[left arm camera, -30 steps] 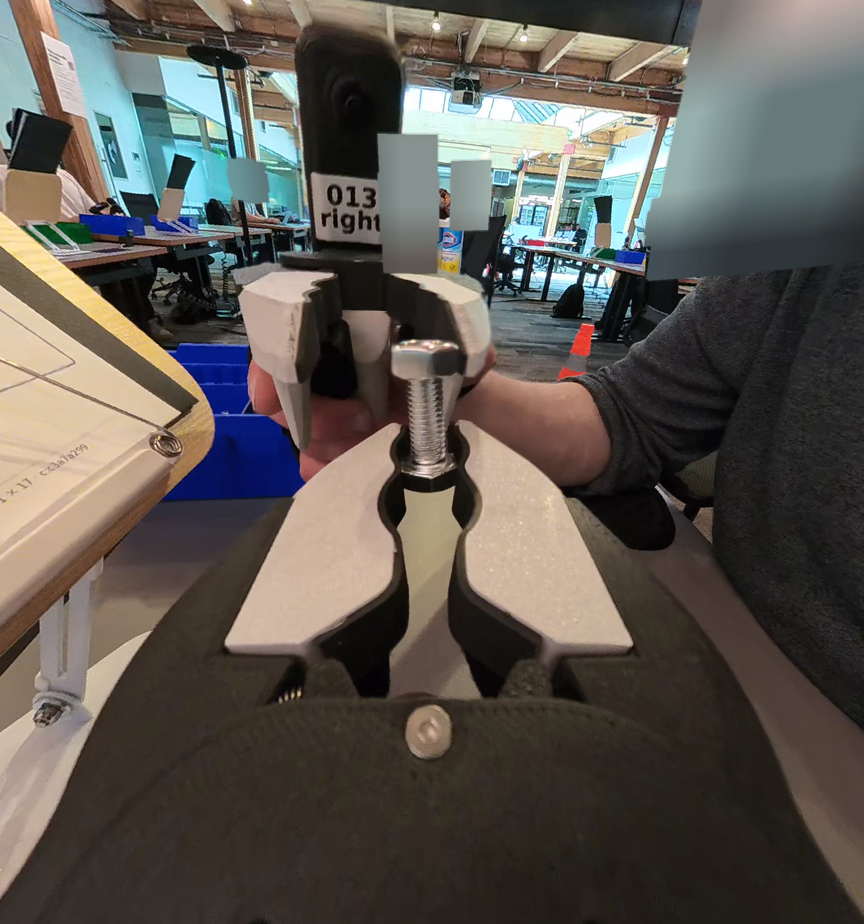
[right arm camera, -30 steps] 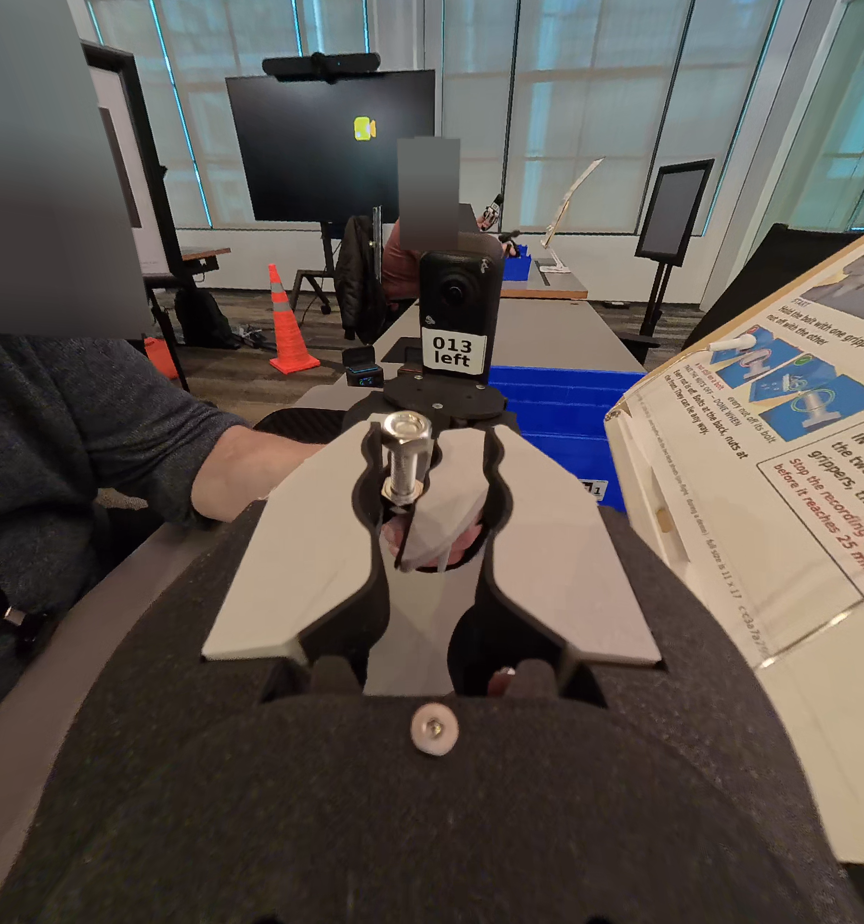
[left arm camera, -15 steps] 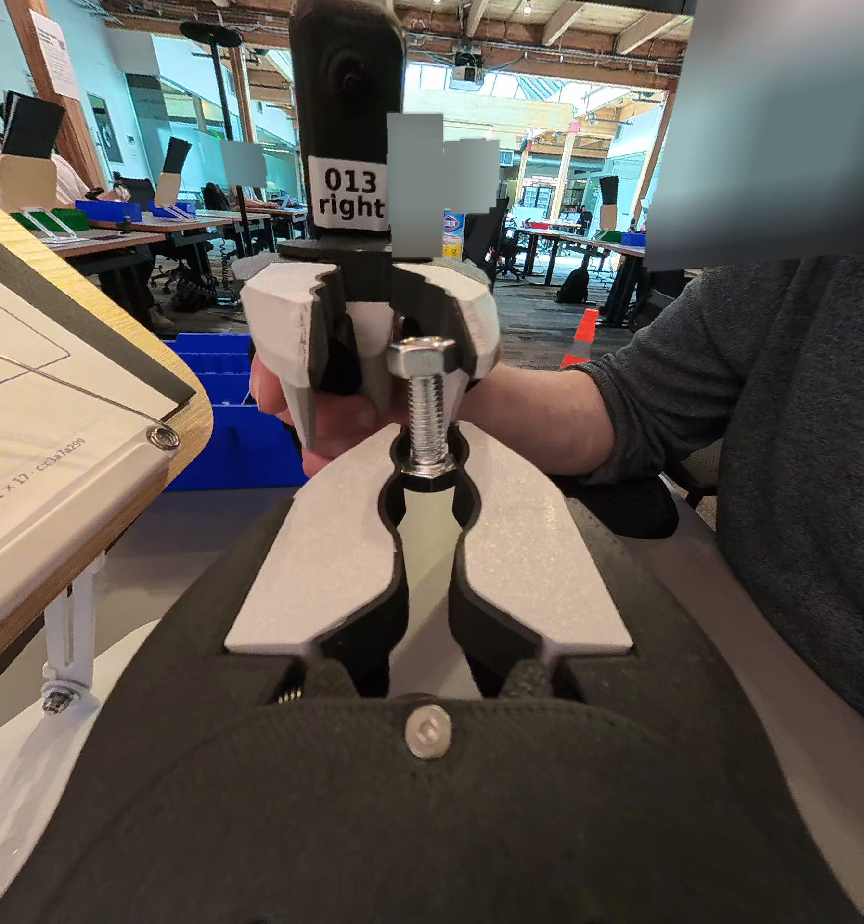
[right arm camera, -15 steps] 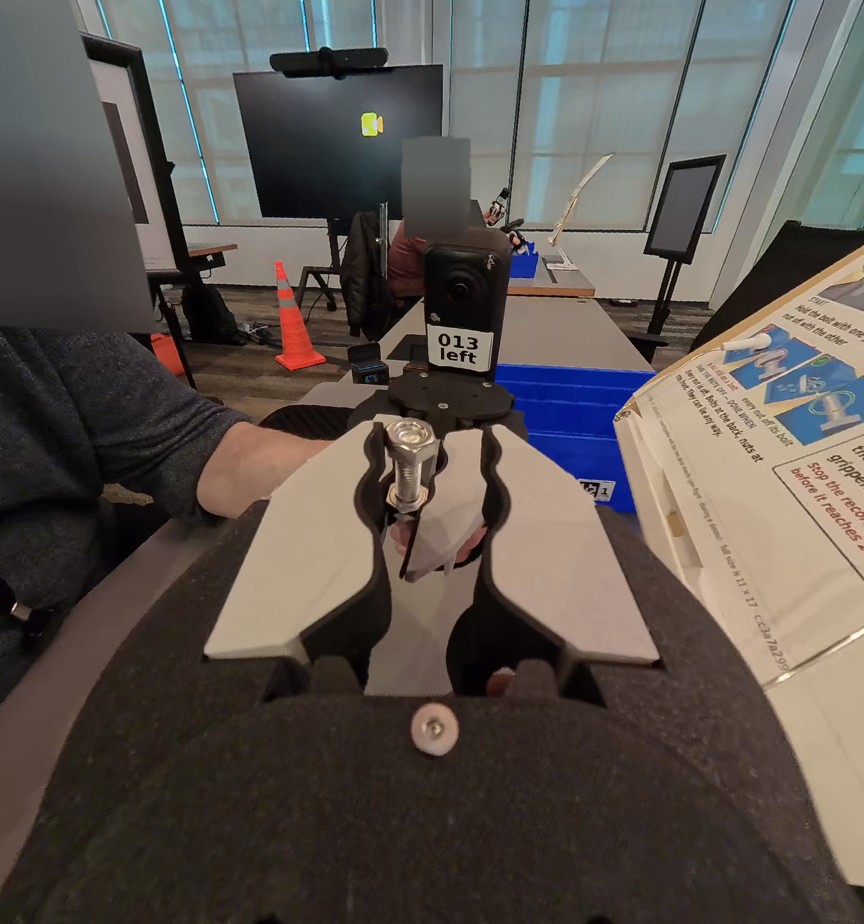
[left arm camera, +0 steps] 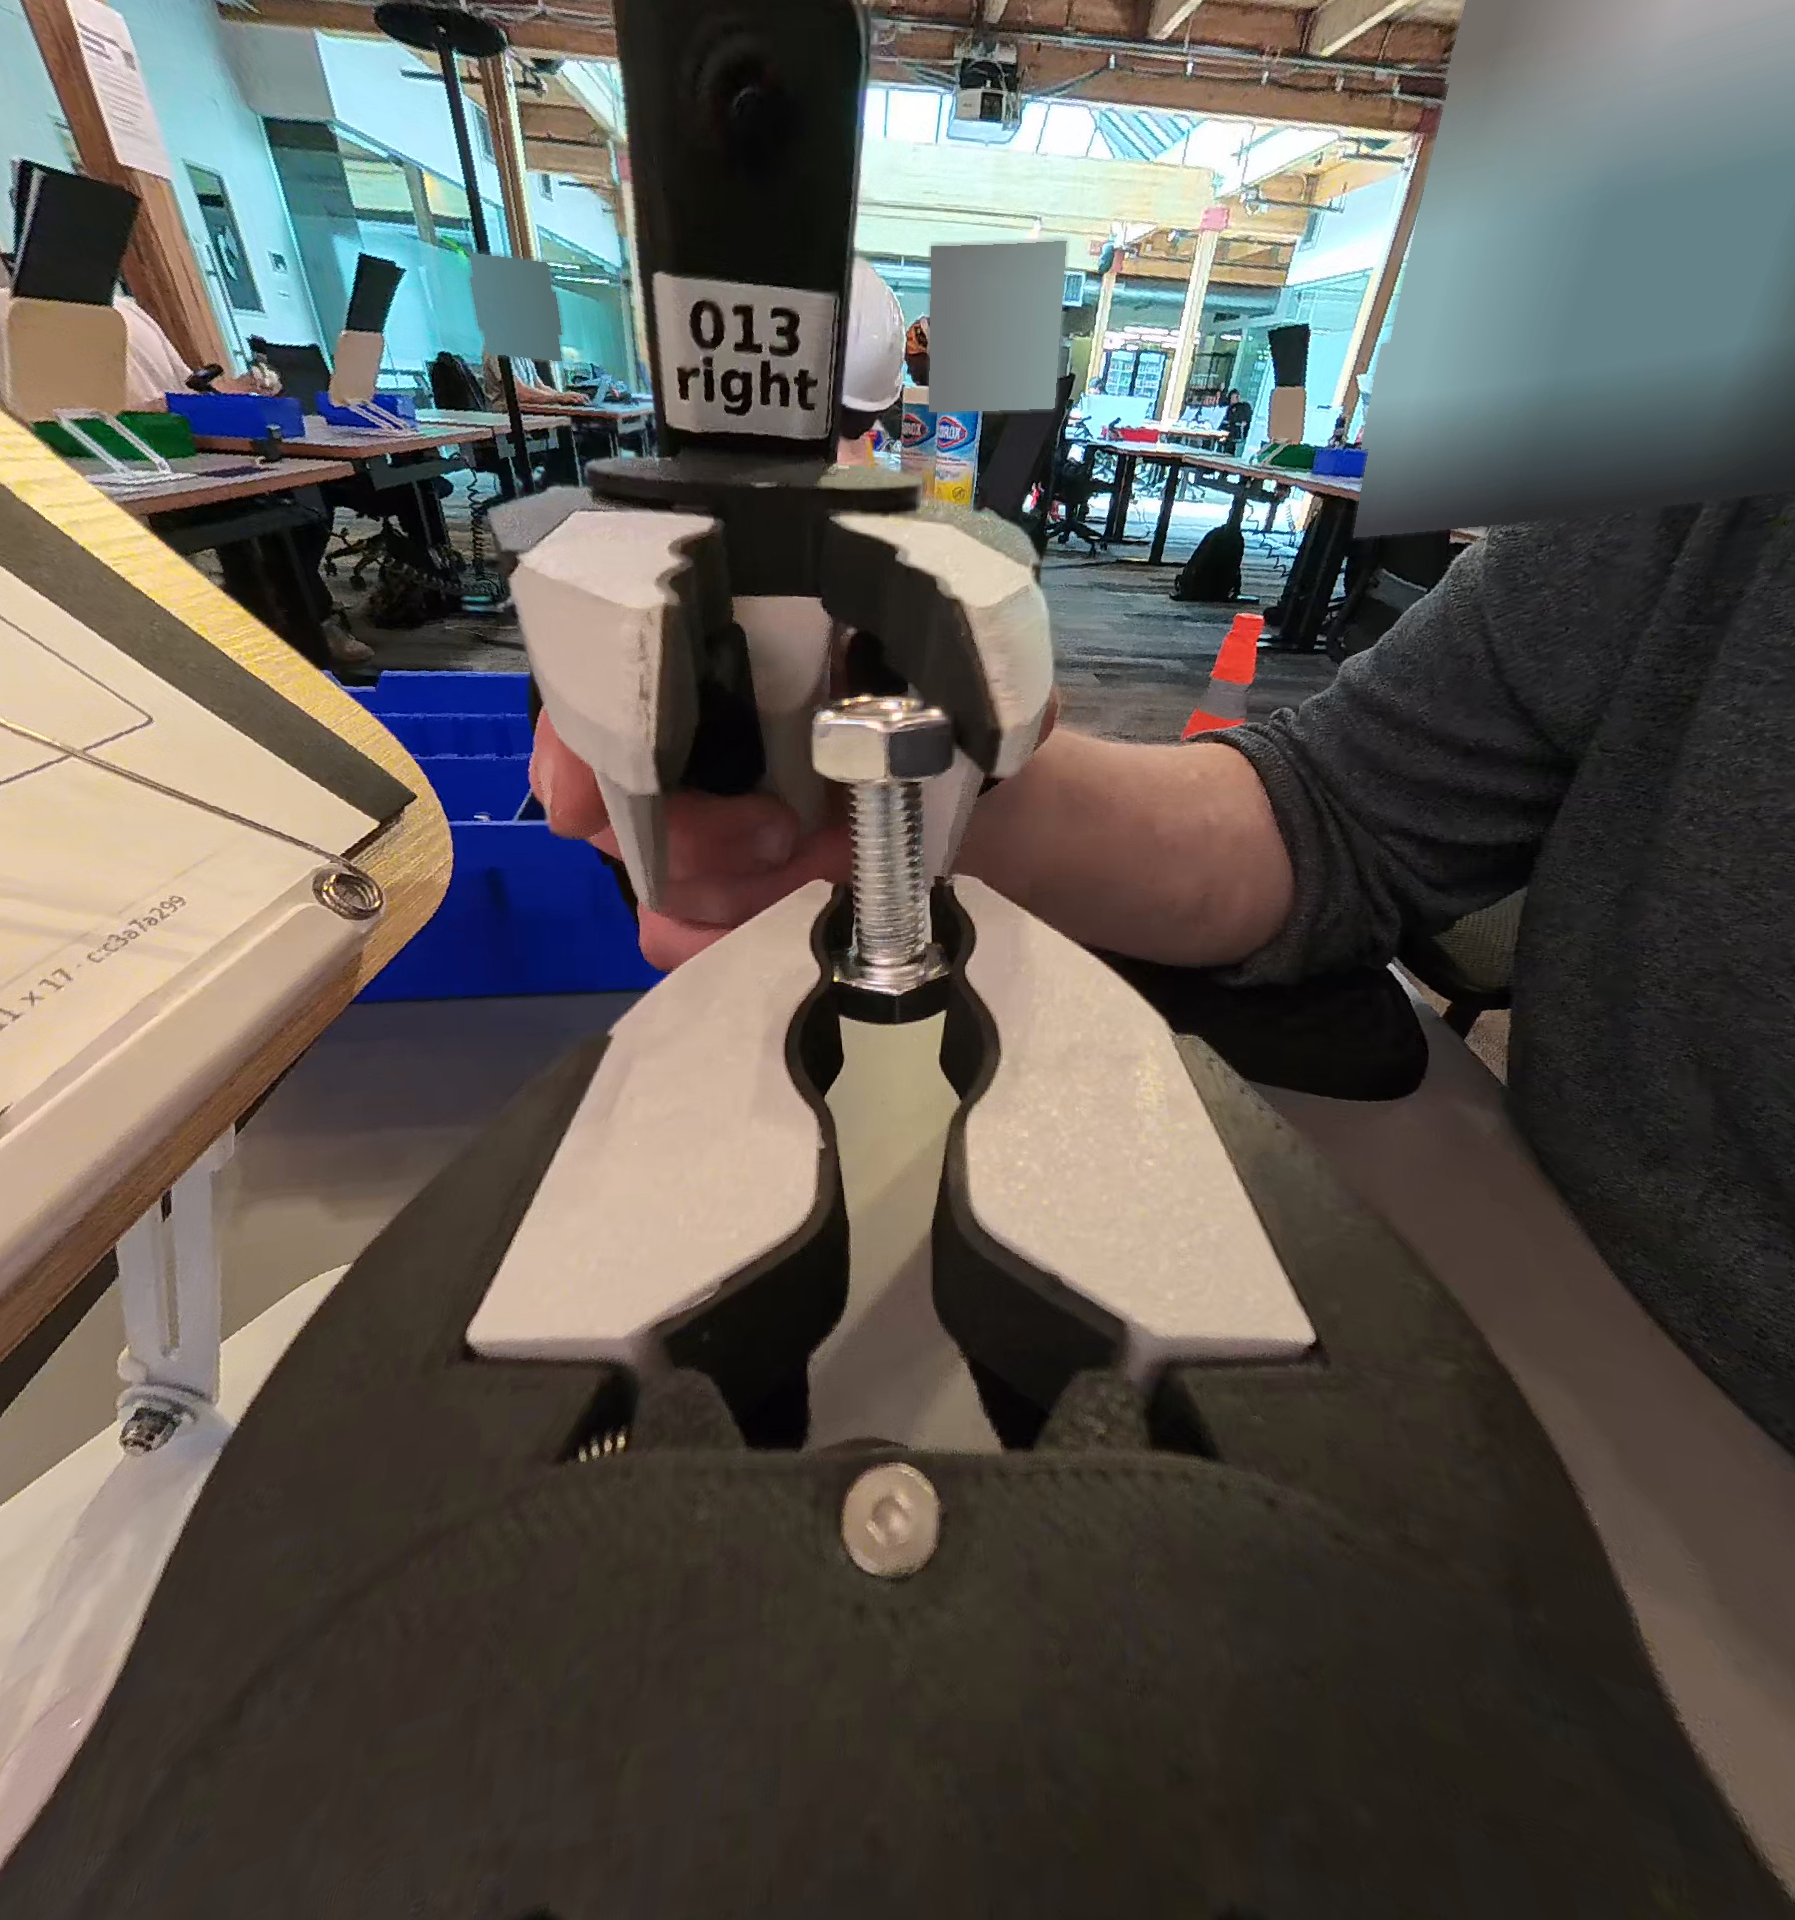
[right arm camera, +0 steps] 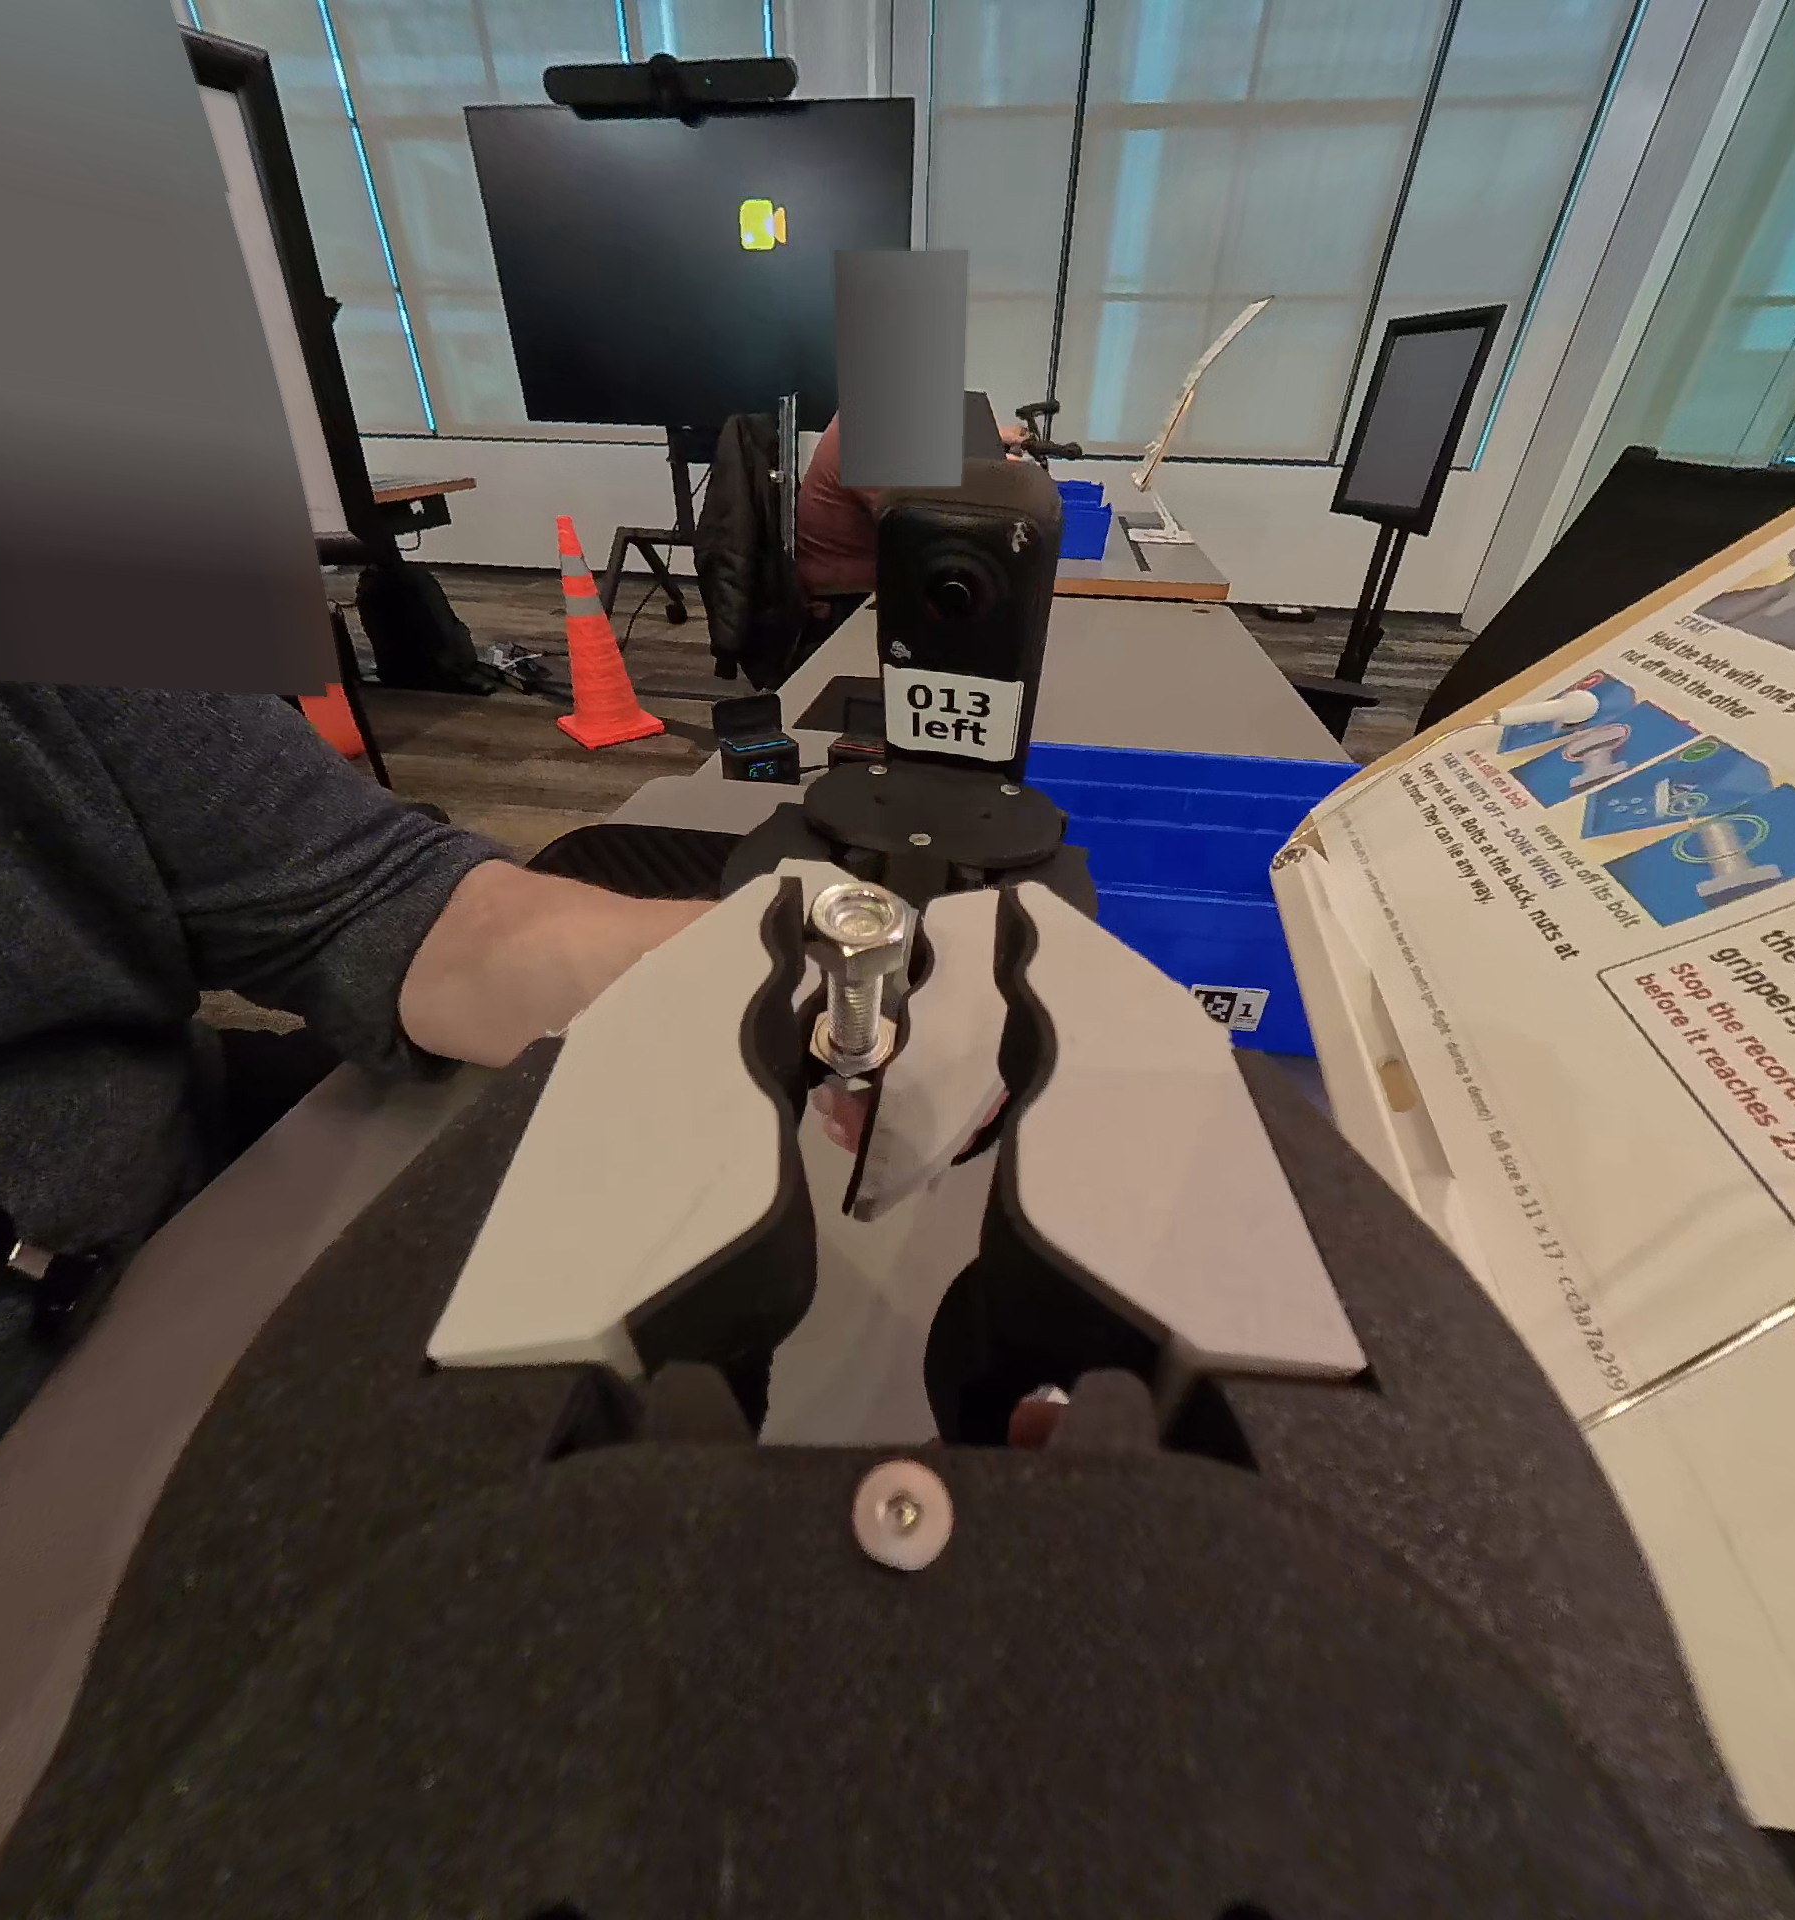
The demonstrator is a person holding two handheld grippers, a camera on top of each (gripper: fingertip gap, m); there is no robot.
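Observation:
My left gripper (left arm camera: pixel 888 914) is shut on a silver hex nut (left arm camera: pixel 885 971), gripped in the notch between its fingertips. A silver bolt (left arm camera: pixel 882 831) is threaded in the nut and stands up out of it, head on top. My right gripper (left arm camera: pixel 799 727) faces the left one, held in a person's hand. It is open, with its fingers on either side of the bolt head. In the right wrist view the bolt (right arm camera: pixel 857 977) stands between my wide-open right gripper's (right arm camera: pixel 893 904) fingers, close to the left one. The left gripper (right arm camera: pixel 903 1101) holds it from behind.
A slanted instruction board (left arm camera: pixel 93 883) stands beside the grippers and also shows in the right wrist view (right arm camera: pixel 1599 1039). Blue bins (left arm camera: pixel 477 831) (right arm camera: pixel 1184 831) sit on the grey table (right arm camera: pixel 1132 644). A person's grey-sleeved arm (left arm camera: pixel 1495 727) reaches in. An orange cone (right arm camera: pixel 592 644) stands on the floor. Across from one pair of fingers to the other is roughly 5 cm.
Almost nothing has changed. The right gripper has drifted slightly upward around the bolt head and stays open. The left gripper has kept its hold on the nut throughout.

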